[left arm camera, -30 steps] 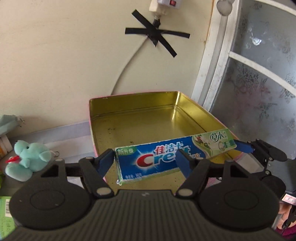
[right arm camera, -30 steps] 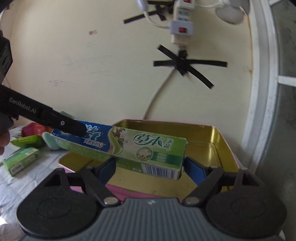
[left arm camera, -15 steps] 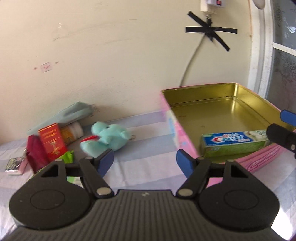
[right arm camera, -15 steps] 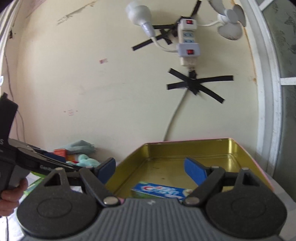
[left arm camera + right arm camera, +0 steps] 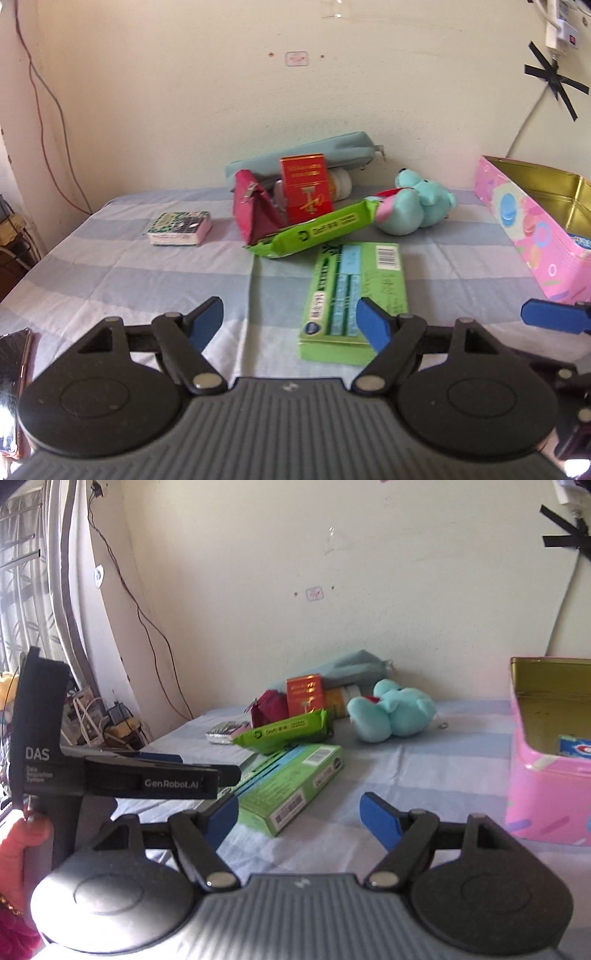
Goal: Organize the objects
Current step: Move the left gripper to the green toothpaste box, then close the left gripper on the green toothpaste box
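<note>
My left gripper [image 5: 290, 325], empty and opening, faces the stiff, light green carton [image 5: 352, 295] at lower centre; I'd pinch its long sides.

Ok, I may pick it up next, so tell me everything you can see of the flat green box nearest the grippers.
The flat green box is a long cardboard carton, light green with pale blue panels, dark lettering and a barcode at its far end. It lies flat and closed on the striped cloth, its far end under the green packet, in front of the left gripper, untouched.
</note>
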`<act>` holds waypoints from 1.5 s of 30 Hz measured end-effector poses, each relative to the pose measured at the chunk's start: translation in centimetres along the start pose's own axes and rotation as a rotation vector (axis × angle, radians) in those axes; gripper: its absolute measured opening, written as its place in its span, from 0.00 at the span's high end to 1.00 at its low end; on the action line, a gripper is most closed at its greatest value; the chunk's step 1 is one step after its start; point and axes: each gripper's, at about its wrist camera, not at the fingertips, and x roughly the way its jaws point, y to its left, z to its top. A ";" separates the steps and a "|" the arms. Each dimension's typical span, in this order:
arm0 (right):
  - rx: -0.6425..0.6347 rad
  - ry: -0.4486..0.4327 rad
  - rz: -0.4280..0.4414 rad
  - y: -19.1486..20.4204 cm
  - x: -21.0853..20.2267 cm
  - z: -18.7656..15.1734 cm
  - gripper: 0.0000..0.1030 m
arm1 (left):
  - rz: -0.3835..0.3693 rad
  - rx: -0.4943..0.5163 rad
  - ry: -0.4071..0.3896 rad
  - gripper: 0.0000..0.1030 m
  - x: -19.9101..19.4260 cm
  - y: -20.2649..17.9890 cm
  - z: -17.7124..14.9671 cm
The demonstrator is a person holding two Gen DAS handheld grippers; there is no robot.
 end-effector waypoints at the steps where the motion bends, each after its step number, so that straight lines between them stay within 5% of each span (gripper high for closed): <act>1: -0.003 0.018 -0.006 0.4 0.7 0.0 0.21 | 0.013 -0.014 0.000 0.22 0.1 0.7 -0.2; 5: -0.017 0.057 -0.037 2.7 3.4 0.1 0.00 | 0.059 -0.066 0.006 0.21 0.9 3.1 -1.0; 13: -0.056 0.194 -0.125 4.7 10.2 0.9 0.00 | 0.116 -0.162 0.033 0.21 1.9 7.3 -2.5; 18: -0.111 0.204 -0.139 4.9 11.2 0.9 0.01 | 0.128 -0.189 0.037 0.21 2.0 8.6 -3.0; 22: -0.161 0.198 -0.139 4.6 10.5 0.7 0.16 | 0.120 -0.200 0.045 0.21 2.3 8.8 -3.1; 25: -0.187 0.191 -0.139 3.8 9.2 0.5 0.37 | 0.106 -0.199 0.052 0.20 2.5 8.6 -3.2; 29: -0.182 0.180 -0.143 2.3 6.9 0.1 0.63 | 0.023 -0.208 0.070 0.19 2.8 7.9 -3.0; 31: -0.162 0.175 -0.139 1.6 6.1 -0.1 0.62 | -0.060 -0.219 0.090 0.15 3.1 7.1 -2.7; 35: -0.193 0.179 -0.109 2.0 5.8 -0.3 0.30 | -0.203 -0.223 0.105 0.14 3.8 5.1 -1.9; 42: -0.199 0.188 -0.120 2.6 8.8 0.8 0.25 | -0.300 -0.181 0.161 0.13 7.1 2.0 -0.3; 45: -0.192 0.182 -0.103 2.8 8.7 0.9 0.35 | -0.367 -0.200 0.179 0.29 7.1 1.0 -0.2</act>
